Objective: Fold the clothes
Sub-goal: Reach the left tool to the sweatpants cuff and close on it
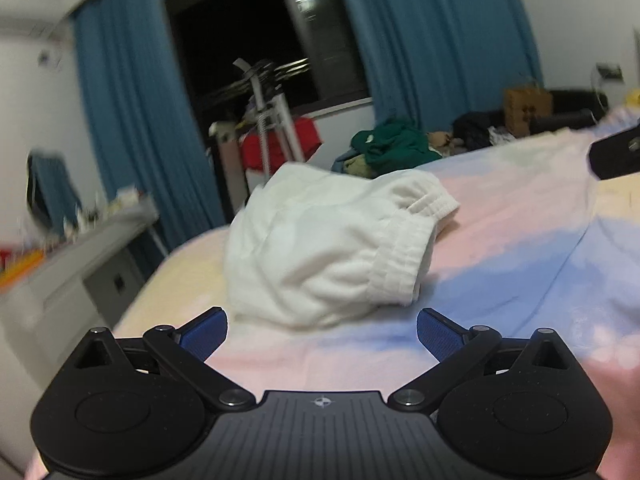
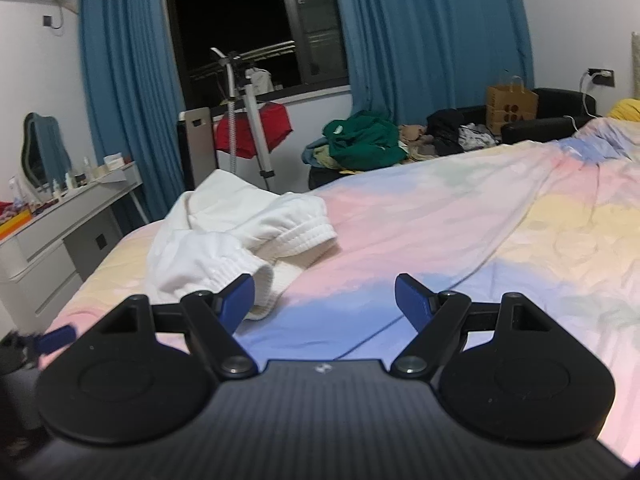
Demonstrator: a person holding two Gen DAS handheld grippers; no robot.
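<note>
We hold both tools low and level, left tool (image 1: pixel 322 330) with blue fingers (image 1: pixel 204 334) spread wide, right tool (image 2: pixel 325 300) likewise spread, fingers (image 2: pixel 414 300) gripping nothing, neither touching anything.

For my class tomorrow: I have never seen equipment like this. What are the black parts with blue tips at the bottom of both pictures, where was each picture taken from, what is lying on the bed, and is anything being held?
There is no robot here. A person holds a two-finger gripper in each hand, and each gripper carries a wide-angle camera looking forward along its fingers. One picture comes from the left gripper, the other from the right gripper. The blue tips are the finger pads.

Both grippers are open and hold nothing. A crumpled white garment with elastic bands lies on the pastel bedsheet, ahead of the left gripper and ahead-left of the right one, waiting to be folded. A pile of other clothes sits beyond the bed.
</note>
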